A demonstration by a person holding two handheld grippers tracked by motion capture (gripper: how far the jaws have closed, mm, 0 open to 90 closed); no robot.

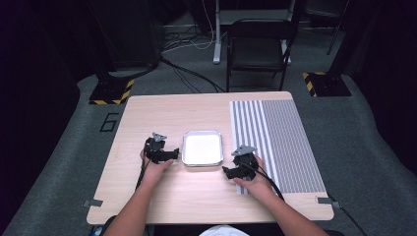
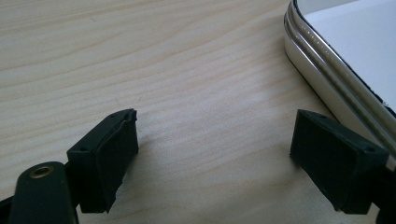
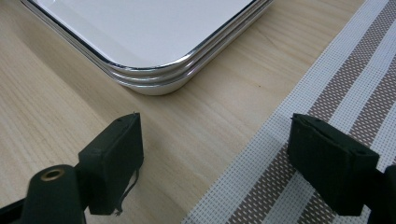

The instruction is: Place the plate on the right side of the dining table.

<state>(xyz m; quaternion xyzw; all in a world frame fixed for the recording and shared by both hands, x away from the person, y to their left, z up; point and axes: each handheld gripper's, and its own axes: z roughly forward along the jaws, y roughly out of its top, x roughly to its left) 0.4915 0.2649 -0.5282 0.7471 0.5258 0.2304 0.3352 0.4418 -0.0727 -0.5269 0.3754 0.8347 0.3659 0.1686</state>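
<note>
Nearest to the person, two forearms come in from the near edge of the desk (image 1: 147, 196), and each hand holds one gripper. The tray (image 1: 202, 148) in the middle of the desk is the landmark here.

The left gripper (image 1: 169, 155) is just beside the left side of the tray, low over the wood. In the left gripper view its jaws stand wide apart, with only bare wood between them. One of its pads (image 2: 334, 161) is very close to the metal rim of the tray (image 2: 317, 53); I cannot tell if it touches the rim.

The right gripper (image 1: 231, 172) is near the right near corner of the tray, a little apart from it. In the right gripper view its jaws are also wide and hold nothing. One pad (image 3: 114, 161) is over the wood and the other is over the edge of the striped mat (image 3: 345, 93). The rounded corner of the tray (image 3: 154, 79) lies ahead of these jaws, not between them.

The tray is white inside, with a shiny stepped rim, and it lies flat on the wood. The striped mat (image 1: 280, 142) lies to the right of the tray and covers the right part of the desk.

Beyond the desk, behind the tray, a dark folding chair (image 1: 258, 49) stands on the grey floor (image 1: 354, 147), with some cables (image 1: 189, 73) near it.
</note>
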